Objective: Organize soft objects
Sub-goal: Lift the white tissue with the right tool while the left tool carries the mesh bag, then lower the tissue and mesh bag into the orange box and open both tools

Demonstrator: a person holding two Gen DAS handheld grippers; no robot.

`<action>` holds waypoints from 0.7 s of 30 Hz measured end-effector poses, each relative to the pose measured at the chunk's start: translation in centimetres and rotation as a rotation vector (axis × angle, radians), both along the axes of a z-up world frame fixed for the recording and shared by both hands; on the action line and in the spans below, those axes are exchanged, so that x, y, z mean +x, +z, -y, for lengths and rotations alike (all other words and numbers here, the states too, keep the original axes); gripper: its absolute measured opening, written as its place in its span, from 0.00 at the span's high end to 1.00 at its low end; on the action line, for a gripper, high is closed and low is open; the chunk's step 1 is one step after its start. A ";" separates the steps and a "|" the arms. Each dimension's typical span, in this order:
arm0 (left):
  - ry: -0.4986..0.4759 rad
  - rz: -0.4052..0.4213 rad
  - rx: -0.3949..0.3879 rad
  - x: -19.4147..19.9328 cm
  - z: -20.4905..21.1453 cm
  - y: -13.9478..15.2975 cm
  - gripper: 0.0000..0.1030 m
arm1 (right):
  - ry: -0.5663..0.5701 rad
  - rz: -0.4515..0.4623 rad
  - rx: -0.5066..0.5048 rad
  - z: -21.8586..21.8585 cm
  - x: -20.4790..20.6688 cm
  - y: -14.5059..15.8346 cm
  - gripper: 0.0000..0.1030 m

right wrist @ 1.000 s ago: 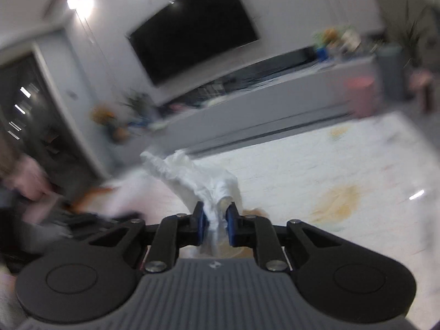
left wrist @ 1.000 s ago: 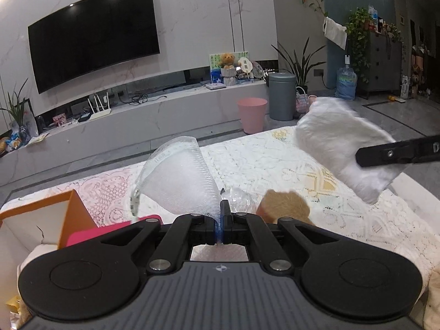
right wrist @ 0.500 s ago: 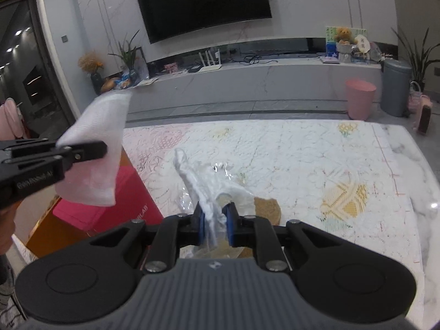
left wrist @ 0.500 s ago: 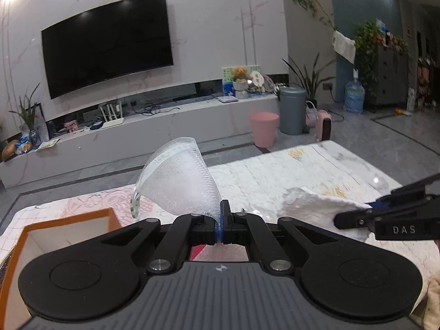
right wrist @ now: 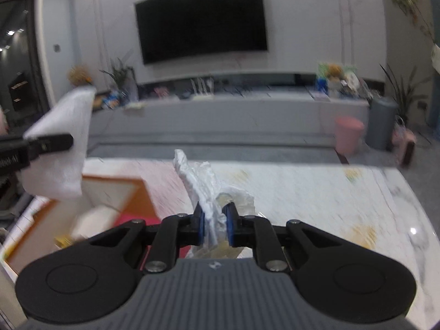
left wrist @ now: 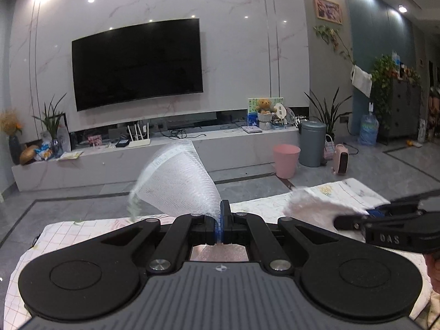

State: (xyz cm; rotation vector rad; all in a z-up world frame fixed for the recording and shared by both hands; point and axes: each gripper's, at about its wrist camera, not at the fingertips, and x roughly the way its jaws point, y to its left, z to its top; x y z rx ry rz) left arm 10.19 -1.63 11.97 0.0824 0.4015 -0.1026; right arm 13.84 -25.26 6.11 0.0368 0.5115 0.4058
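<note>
While the left gripper (left wrist: 221, 220) pinches a sheet of white foam mesh (left wrist: 178, 181) fanning up and leftward, the right gripper (right wrist: 214, 222) clamps a crumpled white cloth (right wrist: 198, 184). The orange box (right wrist: 115, 192) sits open below-left of the right gripper, nearer the left one. Both loads hang above the table (right wrist: 316, 192).

place: home living room | upper centre: wall-mounted television (left wrist: 137, 64) | below it: long low media console (left wrist: 154, 156) with router, teddy bear (left wrist: 264, 106) | right: houseplants, pink bin (left wrist: 286, 161) | foreground: table under patterned cloth (right wrist: 316, 192)
</note>
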 end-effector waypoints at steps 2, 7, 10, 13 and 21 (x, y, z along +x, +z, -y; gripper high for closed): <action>-0.012 -0.023 0.007 0.0 -1.7 0.1 0.99 | 0.021 0.036 -0.024 -2.6 -0.2 1.4 0.87; 0.059 -0.055 -0.046 -0.2 -7.0 -0.4 0.99 | 0.133 0.113 -0.098 -9.3 -1.1 3.7 0.87; 0.075 -0.095 -0.178 0.1 -10.7 -1.9 0.99 | 0.187 0.108 -0.112 -13.0 -0.9 3.5 0.86; 0.020 -0.156 -0.300 1.2 -13.4 -4.2 0.99 | 0.212 0.054 -0.122 -16.4 0.2 2.0 0.86; 0.028 -0.290 -0.339 4.8 -16.4 -8.5 0.99 | 0.194 -0.063 -0.282 -24.3 3.3 -4.4 0.86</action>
